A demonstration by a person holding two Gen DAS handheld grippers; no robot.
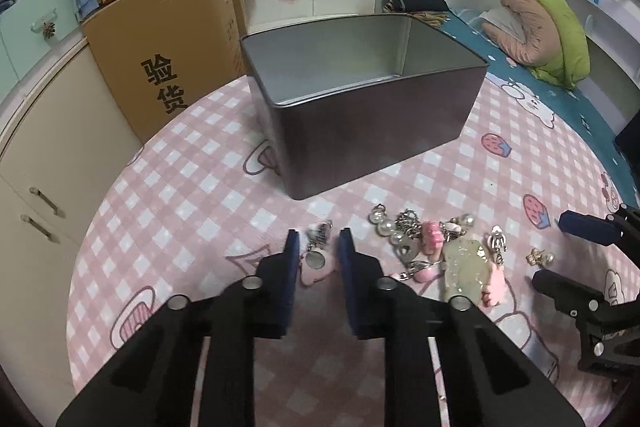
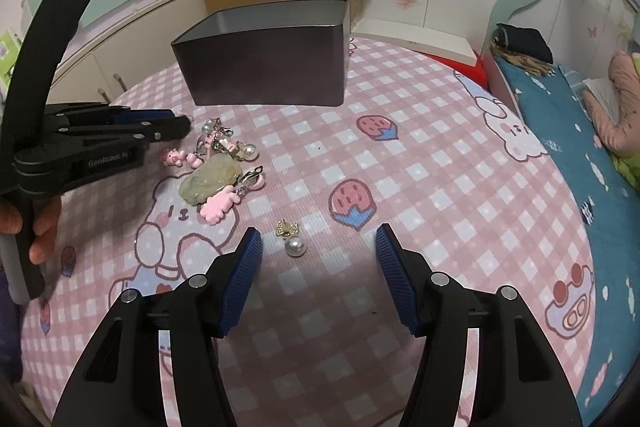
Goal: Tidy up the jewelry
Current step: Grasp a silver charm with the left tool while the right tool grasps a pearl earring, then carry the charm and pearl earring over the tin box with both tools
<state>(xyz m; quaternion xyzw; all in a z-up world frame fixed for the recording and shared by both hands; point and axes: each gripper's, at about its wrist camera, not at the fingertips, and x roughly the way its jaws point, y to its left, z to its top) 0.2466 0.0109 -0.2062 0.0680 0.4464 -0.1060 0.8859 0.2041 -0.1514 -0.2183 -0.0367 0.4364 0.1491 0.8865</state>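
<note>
An open dark metal tin (image 1: 372, 131) (image 2: 260, 75) stands on the pink checked table cover (image 1: 192, 187), and its inside looks bare. In front of it lies a heap of jewelry (image 1: 432, 247) (image 2: 224, 163): pearls, pink charms, clips and a pale green stone. My left gripper (image 1: 319, 247) (image 2: 180, 123) sits at the heap's left end with its jaws narrowed onto a pink charm (image 1: 316, 263) with a round silver disc. My right gripper (image 2: 318, 239) (image 1: 560, 255) stands open low over the cover. A gold and pearl earring (image 2: 294, 241) (image 1: 540, 257) lies apart from the heap, just ahead of the right gripper's left pad.
A cardboard box (image 1: 160, 47) stands behind the table at the left, beside cream cabinets (image 1: 40, 155). A bed with a blue sheet (image 1: 560, 115) and rolled quilts runs along the right. A person's hand (image 2: 40, 227) holds the left gripper's handle.
</note>
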